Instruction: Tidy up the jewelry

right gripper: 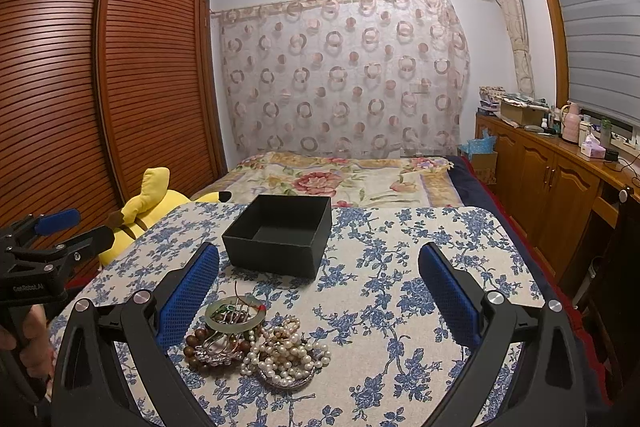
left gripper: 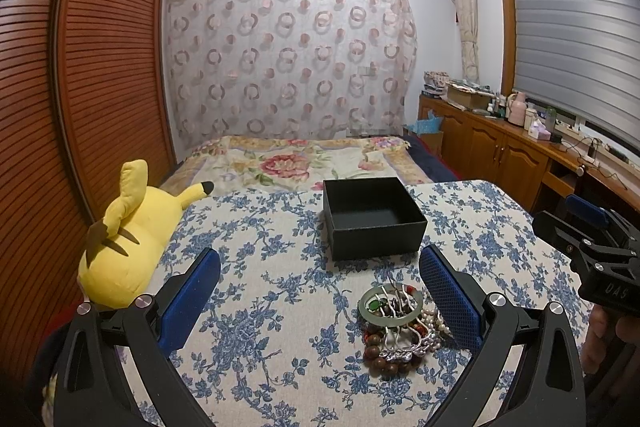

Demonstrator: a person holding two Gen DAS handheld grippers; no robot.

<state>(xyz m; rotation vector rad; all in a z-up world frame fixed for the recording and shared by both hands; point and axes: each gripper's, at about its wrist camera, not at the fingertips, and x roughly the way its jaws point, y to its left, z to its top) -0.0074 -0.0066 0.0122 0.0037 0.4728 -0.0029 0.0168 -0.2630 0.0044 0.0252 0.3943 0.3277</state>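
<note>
Pearl, wooden-bead and silver jewelry pile [right gripper: 256, 343], topped by a flat-lying jade bangle [right gripper: 235, 315], stretches left-right low in the right wrist frame, before an open black box [right gripper: 280, 235] on the floral tablecloth [right gripper: 400, 307], both left gripper [left gripper: 320, 303] and right gripper [right gripper: 320, 301] spread wide, empty.

Reading "DAS" on body of right hand-held gripper [left gripper: 576, 223], seen from left wrist. "GenRobot.AI" on body of left hand-held gripper [right gripper: 76, 227], seen from right wrist. Air conditioner label illegible to me.
</note>
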